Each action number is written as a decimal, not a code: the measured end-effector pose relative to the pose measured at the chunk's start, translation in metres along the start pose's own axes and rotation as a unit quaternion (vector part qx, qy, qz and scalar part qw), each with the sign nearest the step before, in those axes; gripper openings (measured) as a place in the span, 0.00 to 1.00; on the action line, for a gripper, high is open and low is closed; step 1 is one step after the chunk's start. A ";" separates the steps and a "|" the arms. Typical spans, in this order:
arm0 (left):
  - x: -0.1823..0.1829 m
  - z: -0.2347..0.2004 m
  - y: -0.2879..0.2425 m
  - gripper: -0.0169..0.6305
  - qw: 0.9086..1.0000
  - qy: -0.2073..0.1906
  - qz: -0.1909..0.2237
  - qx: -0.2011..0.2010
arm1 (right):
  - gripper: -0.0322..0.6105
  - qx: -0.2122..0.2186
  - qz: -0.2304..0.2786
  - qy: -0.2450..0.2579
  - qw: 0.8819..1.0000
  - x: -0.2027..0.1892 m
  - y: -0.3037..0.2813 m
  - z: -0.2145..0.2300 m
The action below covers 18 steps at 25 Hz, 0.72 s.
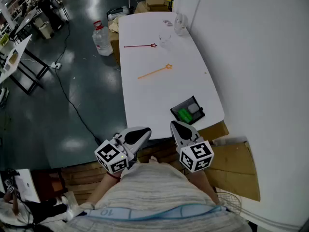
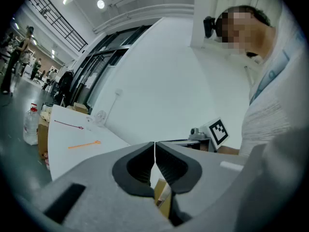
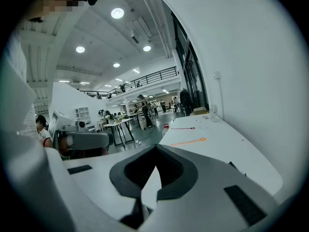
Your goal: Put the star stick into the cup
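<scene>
Lying flat on the smooth white counter (image 1: 159, 95), a thin orange stick (image 1: 154, 72) tipped with a star was seen well short of the clear cup (image 1: 165, 38). A darker red stick (image 1: 140, 46), also star-tipped, was laid with its star end near that cup. The left claw (image 1: 142, 133) and right claw (image 1: 176, 126) were held at the near edge, their ribbed black pads (image 2: 140, 166) pressed together on nothing. A black rectangular tray (image 1: 175, 111) holding a green block (image 1: 184, 114) was set near the right claw.
</scene>
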<state>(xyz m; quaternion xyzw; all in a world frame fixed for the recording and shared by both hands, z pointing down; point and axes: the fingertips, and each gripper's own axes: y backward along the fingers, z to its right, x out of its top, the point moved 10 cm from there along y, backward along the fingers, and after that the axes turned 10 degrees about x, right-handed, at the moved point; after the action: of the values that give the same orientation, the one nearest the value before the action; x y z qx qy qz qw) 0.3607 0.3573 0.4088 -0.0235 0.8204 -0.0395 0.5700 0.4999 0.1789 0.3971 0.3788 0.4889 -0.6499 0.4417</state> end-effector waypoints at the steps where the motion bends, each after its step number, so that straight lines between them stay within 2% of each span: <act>1: 0.000 0.001 0.002 0.05 1.000 -0.001 0.001 0.000 | 0.06 0.000 0.001 0.000 1.000 -0.001 0.001 -0.002; 14: -0.005 0.010 0.008 0.05 1.000 0.003 0.001 -0.007 | 0.06 -0.001 0.005 0.001 1.000 -0.002 0.007 -0.008; 18: -0.004 0.010 0.009 0.05 1.000 0.002 0.001 -0.005 | 0.06 0.022 0.008 0.003 1.000 -0.002 0.005 -0.010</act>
<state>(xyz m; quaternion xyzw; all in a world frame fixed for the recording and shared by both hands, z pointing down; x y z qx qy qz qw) 0.3713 0.3664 0.4087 -0.0256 0.8215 -0.0354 0.5685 0.5055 0.1882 0.3948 0.3941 0.4725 -0.6561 0.4370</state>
